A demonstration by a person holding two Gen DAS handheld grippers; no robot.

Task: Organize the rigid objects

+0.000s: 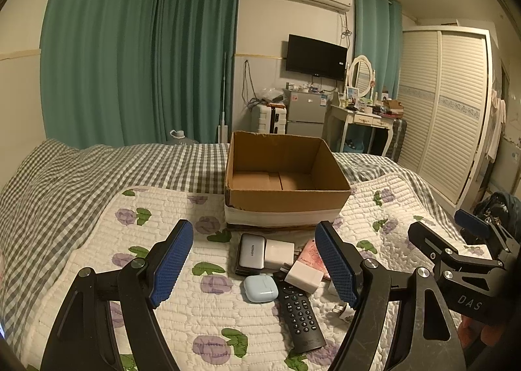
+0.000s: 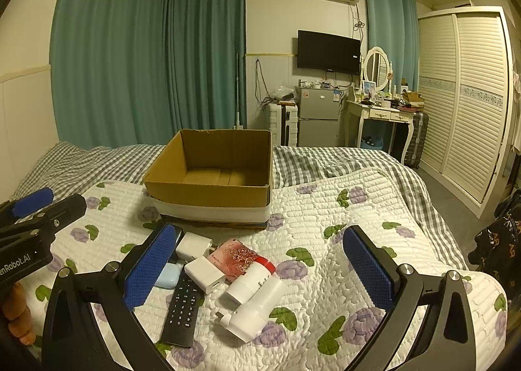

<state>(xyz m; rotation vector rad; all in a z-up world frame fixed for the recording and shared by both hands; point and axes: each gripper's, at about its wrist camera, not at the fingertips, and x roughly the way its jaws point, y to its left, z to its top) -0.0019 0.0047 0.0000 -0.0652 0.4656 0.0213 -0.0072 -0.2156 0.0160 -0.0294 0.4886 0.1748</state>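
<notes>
Cardboard box (image 1: 286, 205) sits empty beyond the clutter — nothing packed yet. Left gripper (image 1: 255, 268) and right gripper (image 2: 259, 270) hover released, both empty. Next: close on 1 item, perhaps the remote (image 2: 184, 309).

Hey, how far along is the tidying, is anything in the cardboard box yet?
Nothing looks done: the cardboard box shows only its bare floor. Nothing is in hand either; the left gripper and right gripper are both open and hold nothing. Still left on the quilt: the black remote, blue earbud case, grey power bank, white chargers and the pink pouch.
</notes>
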